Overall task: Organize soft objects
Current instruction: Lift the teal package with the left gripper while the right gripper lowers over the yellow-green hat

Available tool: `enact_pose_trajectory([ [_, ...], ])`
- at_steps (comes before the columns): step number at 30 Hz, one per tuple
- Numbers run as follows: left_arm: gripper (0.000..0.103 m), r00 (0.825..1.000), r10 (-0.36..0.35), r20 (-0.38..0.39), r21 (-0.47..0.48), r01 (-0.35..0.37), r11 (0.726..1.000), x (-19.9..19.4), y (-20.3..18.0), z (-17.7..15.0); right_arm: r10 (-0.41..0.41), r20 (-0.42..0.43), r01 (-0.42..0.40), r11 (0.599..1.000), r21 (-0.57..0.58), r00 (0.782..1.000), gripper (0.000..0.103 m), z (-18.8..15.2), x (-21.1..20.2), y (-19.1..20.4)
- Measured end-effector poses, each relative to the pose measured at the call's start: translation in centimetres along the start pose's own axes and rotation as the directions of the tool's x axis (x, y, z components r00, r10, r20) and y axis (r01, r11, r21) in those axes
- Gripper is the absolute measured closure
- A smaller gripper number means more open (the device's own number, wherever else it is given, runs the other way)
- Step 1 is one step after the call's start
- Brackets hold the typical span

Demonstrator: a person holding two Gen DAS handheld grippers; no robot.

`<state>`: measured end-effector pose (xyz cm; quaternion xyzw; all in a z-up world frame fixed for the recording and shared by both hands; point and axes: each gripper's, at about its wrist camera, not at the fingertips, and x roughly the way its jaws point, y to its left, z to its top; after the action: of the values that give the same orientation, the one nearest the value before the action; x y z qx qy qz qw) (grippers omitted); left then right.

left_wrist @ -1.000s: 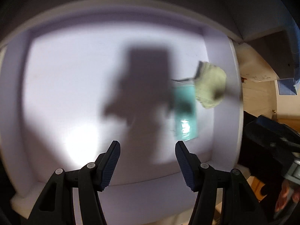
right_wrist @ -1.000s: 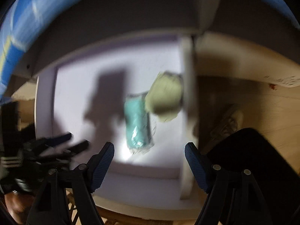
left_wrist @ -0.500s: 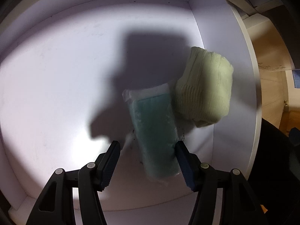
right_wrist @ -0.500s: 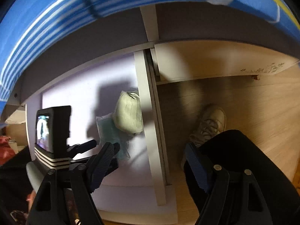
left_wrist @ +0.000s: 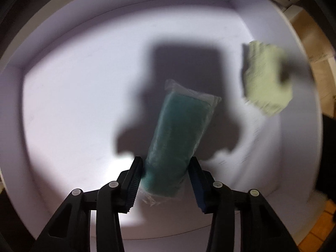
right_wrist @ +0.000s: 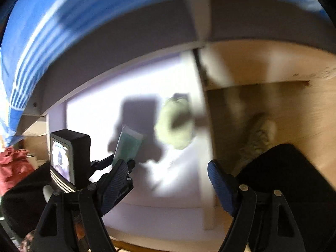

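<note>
Left gripper (left_wrist: pixel 166 174) jaws just closing, now clamped on near end of teal wrapped pack (left_wrist: pixel 178 138), which tilts toward 1 o'clock over white drawer floor (left_wrist: pixel 73 105). Right gripper (right_wrist: pixel 170 180) jaws apart, empty. Pale green knit item (left_wrist: pixel 266 79) blurred at 2 o'clock, further off.

place: home bedroom | evidence: blue striped bedding (right_wrist: pixel 63 21) above white drawer (right_wrist: pixel 168 197); wood-plank floor (right_wrist: pixel 294 105); person's shoe (right_wrist: pixel 260 134)

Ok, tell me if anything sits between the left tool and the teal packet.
Nothing does. The left tool has just been closing, its pads against the sides of the teal packet. The green knit lies apart.
</note>
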<state>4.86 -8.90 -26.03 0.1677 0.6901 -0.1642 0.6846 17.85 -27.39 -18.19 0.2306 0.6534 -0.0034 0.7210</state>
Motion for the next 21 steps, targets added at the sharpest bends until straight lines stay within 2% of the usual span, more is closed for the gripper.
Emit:
enact_pose_trajectory([
  [2,0.058,1.0,0.012,0.005,0.002,-0.013,1.0,0.0,0.8,-0.9,0.016,-0.021,-0.016,1.0,0.01,1.0,0.024,-0.1,0.5,0.1],
  [4,0.058,1.0,-0.008,0.011,0.002,0.008,1.0,-0.2,1.3,-1.4,0.008,-0.035,-0.007,1.0,0.006,0.999,0.024,-0.3,1.1,0.2],
  [8,0.057,0.997,-0.003,0.071,0.038,0.0,0.999,-1.4,0.6,-1.8,0.025,-0.07,-0.024,1.0,0.005,0.997,0.024,-0.5,2.5,0.3],
  [17,0.057,0.997,0.031,0.077,0.064,-0.036,0.997,-0.6,-1.4,-0.1,0.042,-0.1,-0.039,0.999,0.033,0.994,0.023,-0.8,3.8,0.4],
  [21,0.059,0.998,0.048,0.045,0.067,-0.051,0.996,0.5,-1.9,-0.5,0.063,-0.108,-0.058,0.997,0.049,0.992,0.024,-0.7,3.8,0.5],
])
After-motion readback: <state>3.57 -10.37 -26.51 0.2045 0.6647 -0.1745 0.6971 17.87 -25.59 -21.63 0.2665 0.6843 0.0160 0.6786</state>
